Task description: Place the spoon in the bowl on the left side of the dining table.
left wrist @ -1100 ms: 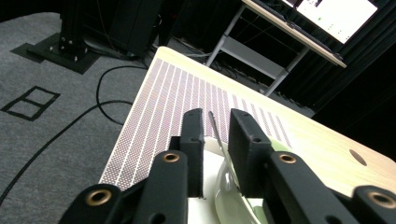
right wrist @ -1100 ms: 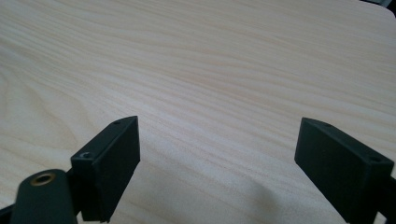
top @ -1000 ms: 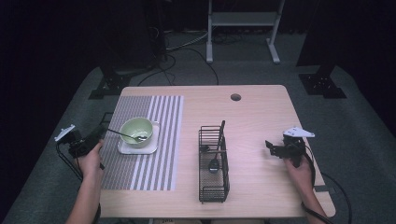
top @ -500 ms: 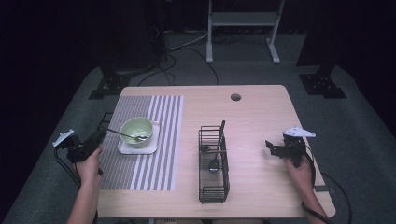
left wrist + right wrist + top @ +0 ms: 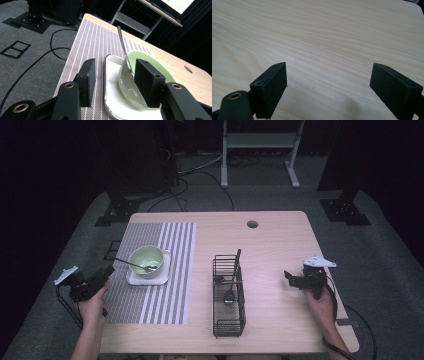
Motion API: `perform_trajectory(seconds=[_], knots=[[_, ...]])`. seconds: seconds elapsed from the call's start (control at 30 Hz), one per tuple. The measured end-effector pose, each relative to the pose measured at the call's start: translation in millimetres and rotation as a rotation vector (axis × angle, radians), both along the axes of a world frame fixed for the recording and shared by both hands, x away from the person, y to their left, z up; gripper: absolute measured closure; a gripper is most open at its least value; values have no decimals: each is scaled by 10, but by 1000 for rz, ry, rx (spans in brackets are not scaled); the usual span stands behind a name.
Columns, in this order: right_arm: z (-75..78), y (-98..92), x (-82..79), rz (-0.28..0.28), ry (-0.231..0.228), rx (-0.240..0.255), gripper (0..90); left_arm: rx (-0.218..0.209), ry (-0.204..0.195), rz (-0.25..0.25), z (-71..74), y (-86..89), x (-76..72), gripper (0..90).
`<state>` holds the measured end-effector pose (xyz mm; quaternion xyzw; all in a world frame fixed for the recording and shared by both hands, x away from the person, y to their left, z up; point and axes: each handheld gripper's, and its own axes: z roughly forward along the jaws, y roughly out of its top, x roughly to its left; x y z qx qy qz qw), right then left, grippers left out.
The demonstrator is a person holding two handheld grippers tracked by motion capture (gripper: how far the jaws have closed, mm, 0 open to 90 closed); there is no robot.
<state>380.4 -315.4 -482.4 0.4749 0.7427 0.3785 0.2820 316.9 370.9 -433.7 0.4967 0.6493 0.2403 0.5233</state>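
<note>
left gripper (image 5: 102, 274), jaws apart, has drawn back off the mat's (image 5: 165, 240) left edge, away from the bowl (image 5: 146, 258); right gripper (image 5: 290, 277), jaws apart, unmoved.

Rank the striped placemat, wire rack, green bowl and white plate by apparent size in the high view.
1. striped placemat
2. wire rack
3. white plate
4. green bowl
The plate and bowl look close; the bowl hides much of the plate.
</note>
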Motion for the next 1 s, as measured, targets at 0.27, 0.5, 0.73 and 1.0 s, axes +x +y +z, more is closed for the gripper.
perform_trajectory(seconds=[0.27,0.5,0.73,1.0], knots=[[0,1,-1,0,-1,-1,131,7,12,-20,-46,-39,-79,478],[0,9,-6,-1,-3,-12,132,23,18,-50,-54,-86,-133,437],[0,7,-6,-3,-1,-8,131,34,20,-75,-73,-127,-175,404],[0,8,-6,-6,-3,-10,131,40,20,-100,-82,-194,-212,378]])
